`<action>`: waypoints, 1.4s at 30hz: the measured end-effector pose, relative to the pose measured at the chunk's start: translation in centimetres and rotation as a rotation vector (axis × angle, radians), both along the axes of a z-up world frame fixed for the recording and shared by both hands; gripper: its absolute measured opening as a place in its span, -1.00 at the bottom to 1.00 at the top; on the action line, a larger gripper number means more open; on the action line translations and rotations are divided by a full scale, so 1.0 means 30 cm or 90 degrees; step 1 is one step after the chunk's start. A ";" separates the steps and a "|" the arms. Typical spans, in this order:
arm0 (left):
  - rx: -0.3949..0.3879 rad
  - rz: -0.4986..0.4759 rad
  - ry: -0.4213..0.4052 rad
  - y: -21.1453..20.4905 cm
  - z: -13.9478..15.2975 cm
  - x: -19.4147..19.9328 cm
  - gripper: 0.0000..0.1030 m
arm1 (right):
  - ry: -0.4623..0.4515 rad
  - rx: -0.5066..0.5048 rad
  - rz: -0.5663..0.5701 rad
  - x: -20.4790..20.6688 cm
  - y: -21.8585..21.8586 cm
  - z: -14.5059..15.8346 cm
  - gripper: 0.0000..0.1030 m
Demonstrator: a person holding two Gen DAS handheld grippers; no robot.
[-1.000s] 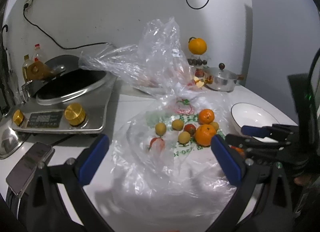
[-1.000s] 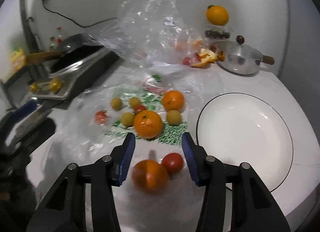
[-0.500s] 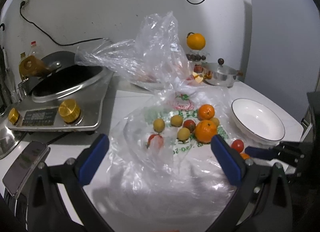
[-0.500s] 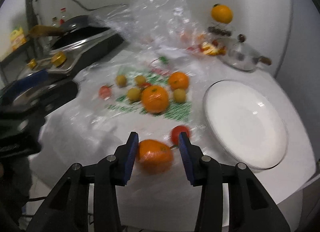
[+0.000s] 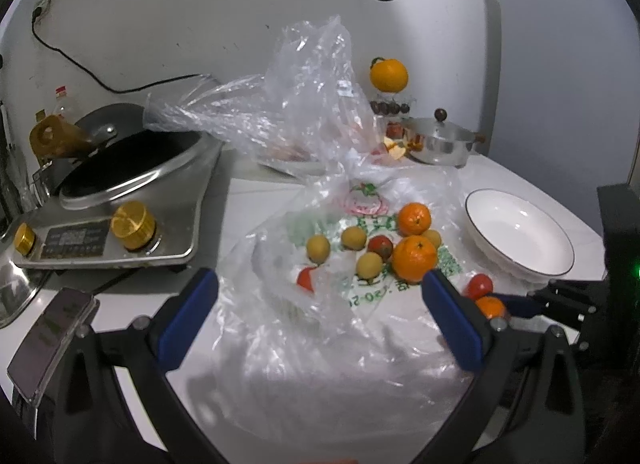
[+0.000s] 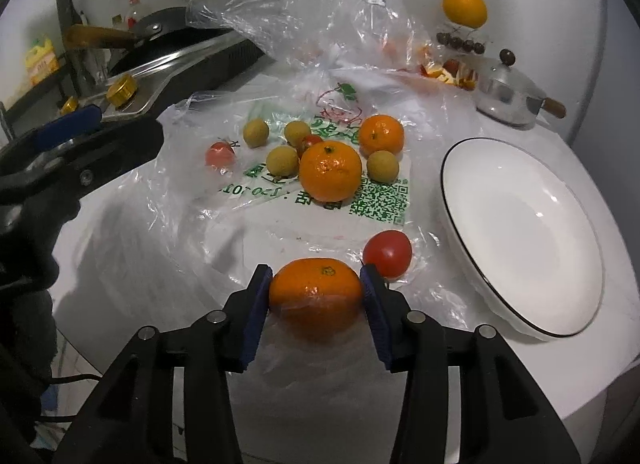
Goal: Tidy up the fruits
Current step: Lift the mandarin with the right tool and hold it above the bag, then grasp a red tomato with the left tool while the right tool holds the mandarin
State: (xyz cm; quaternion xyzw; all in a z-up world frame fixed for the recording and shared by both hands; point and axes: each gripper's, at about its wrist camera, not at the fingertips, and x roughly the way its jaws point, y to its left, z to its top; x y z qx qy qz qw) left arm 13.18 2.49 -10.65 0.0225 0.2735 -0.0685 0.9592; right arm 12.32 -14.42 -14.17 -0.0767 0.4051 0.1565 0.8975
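A: What does the fruit in the right gripper (image 6: pixel 316 292) look like?

B: A squat mandarin (image 6: pixel 316 296), bright orange with a dimpled skin and a small green stem scar on top. It sits low on the white surface (image 6: pixel 152 276) at the near edge of the flattened plastic bag (image 6: pixel 256 199). The blue fingers (image 6: pixel 256 316) touch it on both sides, though the jaws are easing open just now.

A: And the left gripper (image 5: pixel 320 316)?

B: Its fingers (image 5: pixel 188 316) stand wide apart over crumpled plastic, holding nothing.

A: Count the loose fruit for me.

B: On the printed bag, two more mandarins (image 6: pixel 330 171), one large and one smaller behind it. Four small yellow-green round fruits (image 6: pixel 282 160) cluster around them. Three tomatoes: one (image 6: pixel 387 252) just right of the gripped mandarin, one (image 6: pixel 310 141) tucked among the yellow fruits, one (image 6: pixel 219 154) under a fold of plastic at the left.

A: Anything else?

B: One white bowl (image 6: pixel 524 240) with a dark rim, empty, to the right. One orange (image 6: pixel 465 7) perched high at the back, beside a small steel pot (image 6: pixel 508 97).
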 end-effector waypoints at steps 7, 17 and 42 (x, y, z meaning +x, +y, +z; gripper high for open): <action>0.020 -0.004 0.003 -0.016 -0.001 0.026 0.98 | -0.127 0.042 0.018 -0.038 -0.018 0.085 -0.10; 0.047 -0.075 -0.010 -0.134 0.068 0.091 0.98 | -0.227 0.061 0.008 -0.079 -0.104 0.160 -0.09; 0.119 -0.145 0.194 -0.327 -0.209 0.178 0.67 | -0.134 0.227 -0.104 -0.144 -0.352 0.018 -0.09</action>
